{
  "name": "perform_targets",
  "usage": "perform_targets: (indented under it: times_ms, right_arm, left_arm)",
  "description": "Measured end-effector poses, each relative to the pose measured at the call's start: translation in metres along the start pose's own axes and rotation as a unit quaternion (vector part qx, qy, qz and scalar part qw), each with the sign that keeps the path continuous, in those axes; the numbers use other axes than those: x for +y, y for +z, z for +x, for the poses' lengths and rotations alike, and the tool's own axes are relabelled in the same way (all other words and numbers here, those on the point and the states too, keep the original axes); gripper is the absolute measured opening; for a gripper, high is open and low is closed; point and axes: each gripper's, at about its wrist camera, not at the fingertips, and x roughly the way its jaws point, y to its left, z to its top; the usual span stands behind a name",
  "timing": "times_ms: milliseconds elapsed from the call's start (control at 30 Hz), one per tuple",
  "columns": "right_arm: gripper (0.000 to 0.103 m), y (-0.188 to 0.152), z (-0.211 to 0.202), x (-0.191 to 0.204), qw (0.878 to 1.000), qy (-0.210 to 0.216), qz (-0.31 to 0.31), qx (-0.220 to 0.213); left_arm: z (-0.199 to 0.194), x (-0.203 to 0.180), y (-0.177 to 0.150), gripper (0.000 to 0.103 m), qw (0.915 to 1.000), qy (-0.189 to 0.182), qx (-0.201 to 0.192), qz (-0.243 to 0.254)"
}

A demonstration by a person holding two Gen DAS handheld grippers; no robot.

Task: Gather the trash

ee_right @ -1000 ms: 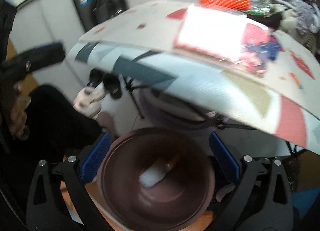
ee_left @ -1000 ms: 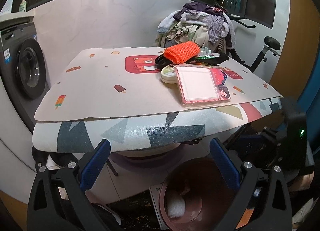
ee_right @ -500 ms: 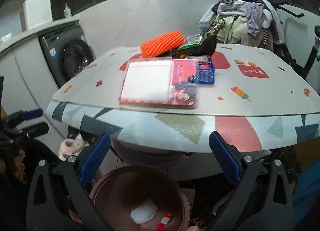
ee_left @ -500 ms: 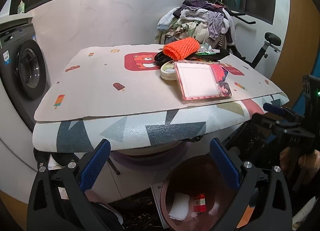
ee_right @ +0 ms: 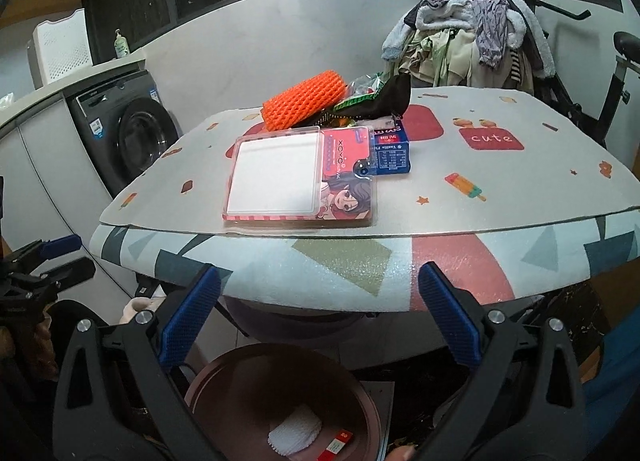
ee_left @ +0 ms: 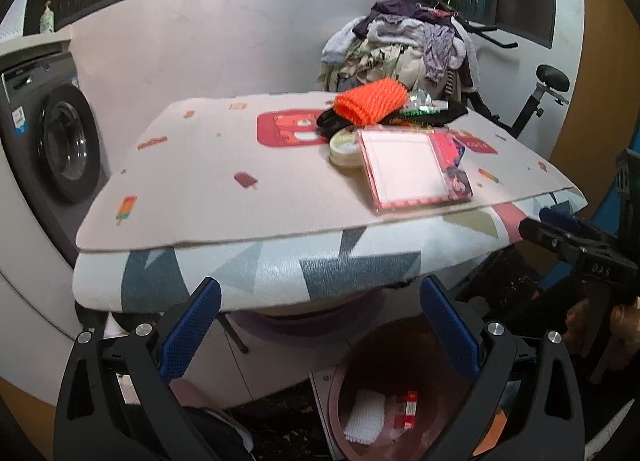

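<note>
A brown round bin [ee_right: 248, 377] stands on the floor under the table's front edge, holding a white foam net [ee_right: 294, 431] and a small red packet [ee_right: 335, 444]; it also shows in the left wrist view [ee_left: 340, 413]. On the table lie a pink clear package [ee_right: 296, 177], a blue box [ee_right: 390, 151], an orange foam net [ee_right: 306, 103], a green wrapper [ee_right: 354, 99] and a round tin [ee_left: 345, 149]. My left gripper [ee_left: 320, 329] is open and empty. My right gripper [ee_right: 316, 313] is open and empty above the bin.
The table [ee_right: 500, 197] has a patterned mat and overhangs the bin. A washing machine [ee_left: 52, 141] stands at the left. A clothes pile [ee_right: 468, 45] on an exercise bike sits behind the table. A black cloth [ee_right: 386, 99] lies by the wrappers.
My right gripper rose from over the bin and swung to face the table, empty. A red packet now lies in the bin. My left gripper lifted slightly.
</note>
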Motion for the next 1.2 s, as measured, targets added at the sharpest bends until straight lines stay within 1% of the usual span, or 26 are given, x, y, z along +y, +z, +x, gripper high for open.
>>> perform_targets:
  times_ms: [67, 100, 167, 200, 300, 400, 467, 567, 600, 633, 667, 700, 767, 833, 900, 933, 1000, 1067, 1167, 1200]
  right_arm:
    - [0.097, 0.001, 0.001, -0.001, 1.0, -0.004, 0.001, 0.008]
    - [0.097, 0.002, 0.003, -0.002, 1.0, -0.007, 0.001, 0.013]
    - [0.097, 0.005, 0.01, -0.006, 0.999, -0.012, 0.004, 0.045]
    - [0.097, 0.007, 0.013, -0.009, 0.998, -0.014, 0.01, 0.056]
    - [0.097, 0.012, 0.015, -0.02, 0.998, -0.021, 0.026, 0.061]
    - [0.097, 0.021, 0.014, -0.027, 0.998, -0.028, 0.021, 0.056]
    - [0.097, 0.029, 0.014, -0.031, 0.998, -0.031, 0.016, 0.051]
    - [0.097, 0.038, 0.015, -0.037, 0.998, -0.041, 0.01, 0.042]
    - [0.097, 0.043, 0.017, -0.039, 0.998, -0.044, 0.008, 0.04]
    - [0.097, 0.045, 0.018, -0.04, 0.998, -0.046, 0.007, 0.039]
    - [0.097, 0.05, 0.02, -0.041, 0.998, -0.051, 0.003, 0.038]
    - [0.097, 0.053, 0.022, -0.042, 0.998, -0.055, -0.001, 0.037]
    - [0.097, 0.058, 0.027, -0.044, 0.997, -0.064, -0.009, 0.036]
    - [0.097, 0.062, 0.033, -0.047, 0.997, -0.068, -0.012, 0.037]
    - [0.097, 0.065, 0.039, -0.05, 0.997, -0.07, -0.009, 0.042]
    - [0.097, 0.066, 0.042, -0.052, 0.997, -0.07, -0.008, 0.043]
    - [0.097, 0.065, 0.046, -0.055, 0.996, -0.071, -0.005, 0.046]
    - [0.097, 0.064, 0.05, -0.059, 0.996, -0.072, -0.004, 0.05]
    - [0.097, 0.065, 0.056, -0.066, 0.996, -0.074, 0.001, 0.056]
    - [0.097, 0.065, 0.057, -0.068, 0.996, -0.074, 0.004, 0.056]
  left_arm:
    - [-0.003, -0.001, 0.004, 0.097, 0.9998, 0.006, -0.019, 0.005]
    - [-0.005, -0.001, 0.007, 0.097, 0.9993, 0.018, -0.03, 0.011]
    - [-0.006, -0.003, 0.012, 0.097, 0.9982, 0.036, -0.042, 0.023]
    - [-0.006, -0.003, 0.017, 0.097, 0.9982, 0.033, -0.044, 0.025]
    - [-0.002, 0.003, 0.031, 0.097, 0.9989, 0.014, -0.044, 0.009]
    - [0.004, 0.006, 0.043, 0.097, 0.9991, 0.001, -0.041, -0.002]
    - [0.012, 0.01, 0.052, 0.097, 0.9987, -0.036, -0.03, -0.022]
    - [0.029, 0.011, 0.061, 0.097, 0.9981, -0.048, 0.002, -0.039]
    - [0.036, 0.011, 0.064, 0.097, 0.9971, -0.061, 0.012, -0.044]
    - [0.041, 0.011, 0.067, 0.097, 0.9954, -0.079, 0.017, -0.051]
    - [0.047, 0.009, 0.07, 0.097, 0.9944, -0.09, 0.018, -0.054]
    - [0.052, 0.006, 0.074, 0.097, 0.9944, -0.09, 0.021, -0.052]
    - [0.062, 0.002, 0.08, 0.091, 0.9937, -0.095, 0.028, -0.052]
    - [0.079, -0.001, 0.087, 0.072, 0.9899, -0.12, 0.046, -0.061]
    - [0.097, -0.002, 0.092, 0.065, 0.9836, -0.147, 0.066, -0.08]
    - [0.108, -0.003, 0.092, 0.065, 0.9786, -0.167, 0.074, -0.094]
    - [0.127, -0.003, 0.094, 0.065, 0.971, -0.193, 0.086, -0.111]
    - [0.14, -0.002, 0.094, 0.065, 0.9674, -0.201, 0.094, -0.122]
    - [0.166, 0.004, 0.096, 0.065, 0.9591, -0.214, 0.113, -0.148]
    - [0.173, 0.004, 0.097, 0.065, 0.9591, -0.209, 0.12, -0.148]
